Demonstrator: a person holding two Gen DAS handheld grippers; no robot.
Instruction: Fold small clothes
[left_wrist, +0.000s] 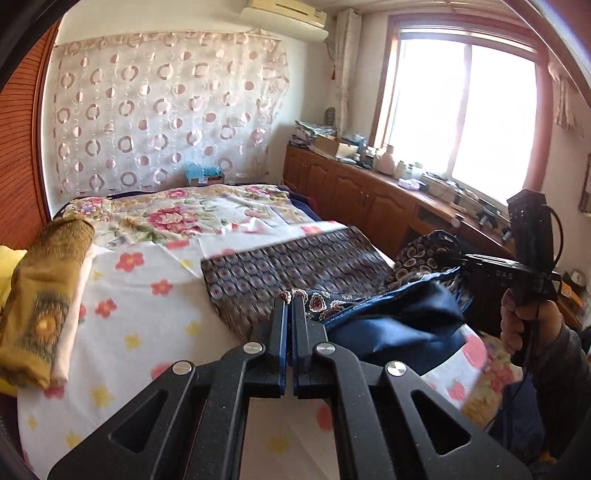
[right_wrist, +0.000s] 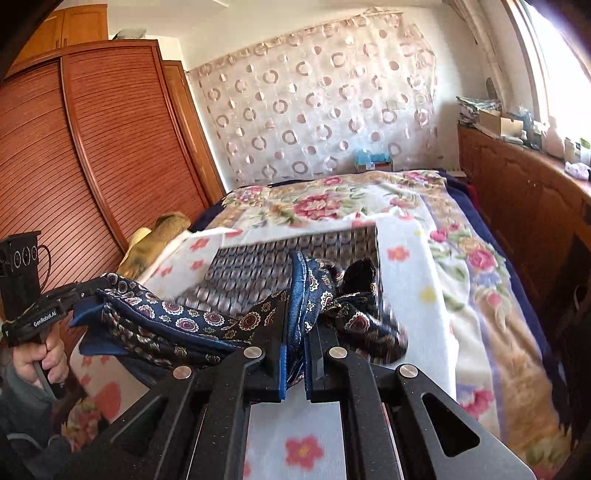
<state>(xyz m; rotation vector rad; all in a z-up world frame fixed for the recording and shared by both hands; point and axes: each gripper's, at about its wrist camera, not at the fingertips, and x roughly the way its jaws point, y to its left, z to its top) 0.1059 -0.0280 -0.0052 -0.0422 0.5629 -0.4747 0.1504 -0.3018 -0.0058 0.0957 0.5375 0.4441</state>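
A navy paisley garment with a plain blue inner side (left_wrist: 391, 317) hangs in the air between my two grippers, above the bed. My left gripper (left_wrist: 290, 302) is shut on one edge of it. My right gripper (right_wrist: 295, 317) is shut on the other edge, with blue cloth (right_wrist: 297, 295) pinched between its jaws. In the right wrist view the paisley cloth (right_wrist: 177, 321) stretches left to the left gripper (right_wrist: 88, 295). In the left wrist view the right gripper (left_wrist: 458, 264) shows at the right. A folded brown patterned cloth (left_wrist: 295, 266) lies flat on the bed under the garment.
The bed has a white flowered sheet (left_wrist: 147, 295) and a floral blanket (right_wrist: 480, 266). A stack of folded ochre and cream clothes (left_wrist: 44, 295) lies at the bed's left edge. A wooden wardrobe (right_wrist: 92, 155) stands left, and a cluttered wooden cabinet (left_wrist: 369, 192) runs under the window.
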